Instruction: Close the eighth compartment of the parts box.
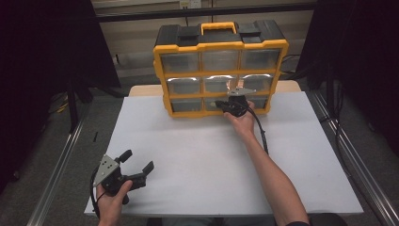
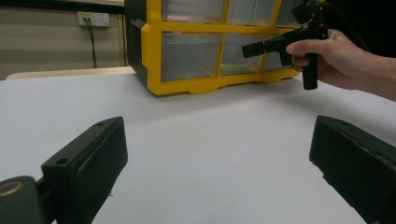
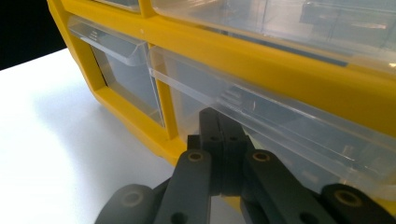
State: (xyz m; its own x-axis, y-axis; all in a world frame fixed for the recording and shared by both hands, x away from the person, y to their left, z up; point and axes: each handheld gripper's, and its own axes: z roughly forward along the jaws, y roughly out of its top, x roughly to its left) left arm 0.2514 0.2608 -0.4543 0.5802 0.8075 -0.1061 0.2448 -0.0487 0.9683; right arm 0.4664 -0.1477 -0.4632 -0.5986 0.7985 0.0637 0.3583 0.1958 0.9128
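High view gives us the white table [image 1: 197,155] first, a broad bare sheet whose near and right stretches lie open for moving. At its far edge stands the yellow drawer cabinet [image 1: 220,46], three rows of clear drawers, its base just inside the table's far border. Our right gripper [image 1: 220,104] reaches the bottom row, and in the right gripper view its jaws sit pressed together just under the lip of the bottom middle drawer [image 3: 299,135]; we cannot tell whether they touch it. Our left gripper [image 1: 139,165] rests near the table's near left corner, well apart from the cabinet, its jaws spread wide over bare white surface.
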